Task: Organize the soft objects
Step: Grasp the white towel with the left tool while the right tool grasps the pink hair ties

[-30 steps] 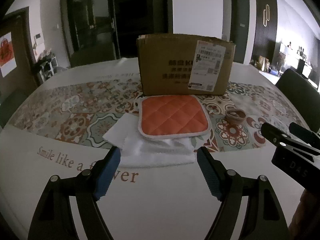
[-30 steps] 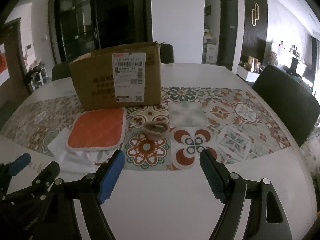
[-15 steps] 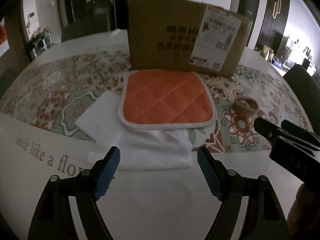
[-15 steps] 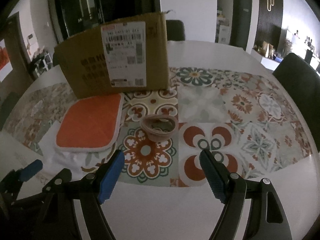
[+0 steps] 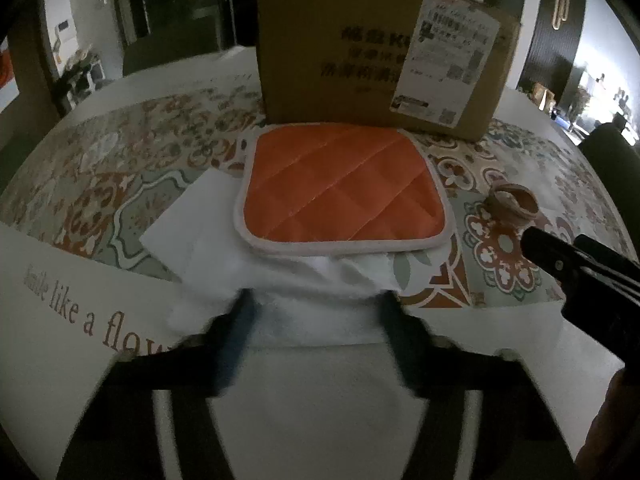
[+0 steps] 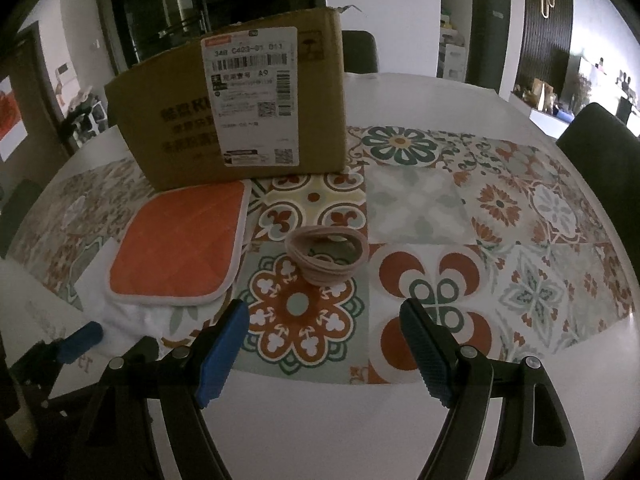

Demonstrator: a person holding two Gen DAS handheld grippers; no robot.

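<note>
Since a second ago both grippers are being seen lower and closer in, so the box [image 6: 236, 108] looks bigger. Left gripper [image 5: 320, 320] jaws are being closed, blurred, with the white cloth's [image 5: 316, 312] near edge bunched between them; contact can't be told. Orange pad [image 5: 340, 188] is lying on the cloth. Right gripper [image 6: 324, 344] is being held wide, nothing between, bands [image 6: 326, 254] sitting just ahead.

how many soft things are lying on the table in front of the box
3 that show: an orange quilted pad just before the cardboard box, a white cloth partly under it, and a bundle of elastic bands to their right. Anything beneath the pad is hidden.
</note>
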